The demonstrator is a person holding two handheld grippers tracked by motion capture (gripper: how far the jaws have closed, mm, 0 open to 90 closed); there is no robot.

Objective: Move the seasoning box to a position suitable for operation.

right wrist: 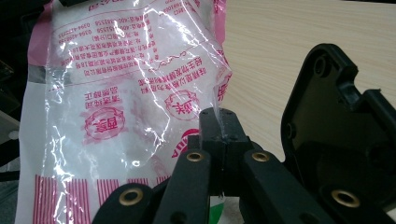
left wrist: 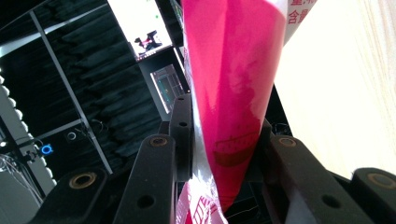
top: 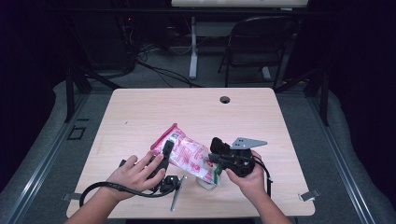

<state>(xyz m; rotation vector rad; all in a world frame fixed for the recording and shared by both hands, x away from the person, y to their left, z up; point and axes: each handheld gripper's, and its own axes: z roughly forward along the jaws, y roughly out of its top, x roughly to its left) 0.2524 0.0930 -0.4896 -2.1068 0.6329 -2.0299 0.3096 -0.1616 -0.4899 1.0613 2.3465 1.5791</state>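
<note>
Light wood table (top: 140, 112), rounded corners, round cable hole (top: 225, 99) nr far edge. Pink-and-white plastic bag (top: 189, 156) near front centre, low end on top; slim metal rod (top: 177, 192) beside it.

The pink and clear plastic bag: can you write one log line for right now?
thing: pink and clear plastic bag | left gripper: shut on bag's pink end | right gripper: shut on bag's edge | bag over wooden table

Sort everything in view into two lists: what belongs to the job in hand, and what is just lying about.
In the job:
- pink-and-clear plastic bag
- left gripper, jaws clamped on the bag's pink end
- right gripper, pinching the bag's clear edge

Lying about:
- table, merely bearing the work
- folding chair behind it
- floor cables
</note>
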